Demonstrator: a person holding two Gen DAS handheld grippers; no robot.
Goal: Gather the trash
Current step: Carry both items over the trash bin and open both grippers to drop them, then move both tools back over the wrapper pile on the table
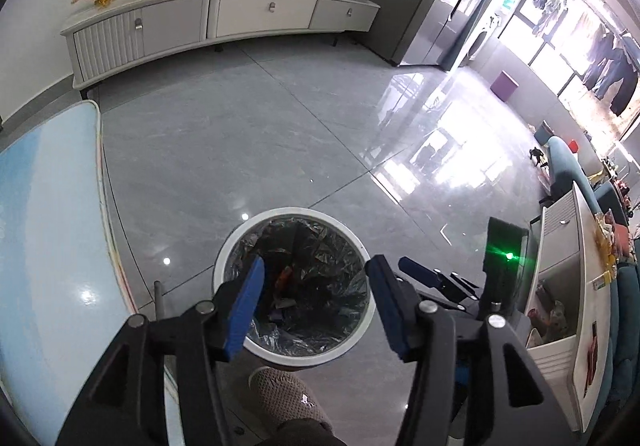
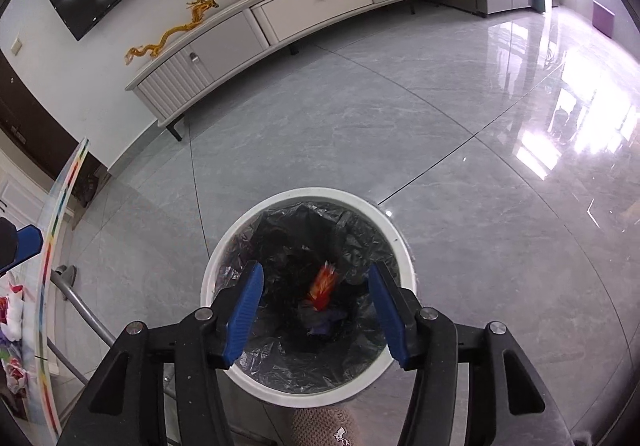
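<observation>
Both hand-held grippers are poised over the white waste bin [image 2: 310,394], which is lined with a black bag [image 2: 280,360].

Right gripper [image 2: 316,310]: jaws parted to a middling width, nothing between the pads. Directly ahead of and below its fingertips, inside the bin, an orange-red wrapper [image 2: 322,284] is seen, blurred; whether it is falling or already lying on the darker scraps at the bottom cannot be told. Its long axis appears to run roughly along the gripper's pointing line, tilted slightly.

Left gripper [image 1: 316,306]: jaws likewise parted to a middling width, empty. Below and ahead of it the same bin [image 1: 296,356] is centred between the pads, with a small reddish scrap [image 1: 285,276] and other pieces visible deep in the bag [image 1: 332,250]. The right gripper's blue finger [image 1: 418,272] is seen just beside it, on its right.

Judgement: both loads appear released; neither pad touches anything. The governing relation is vertical: trash lies straight below both openings, within the rim, so no further alignment is judged necessary. Neither hand is clearly nearer to the bin.

A slippered foot [image 2: 324,428] is noted just behind the bin, nearest the person. The table edge [image 1: 52,246] lies to the left gripper's left.
</observation>
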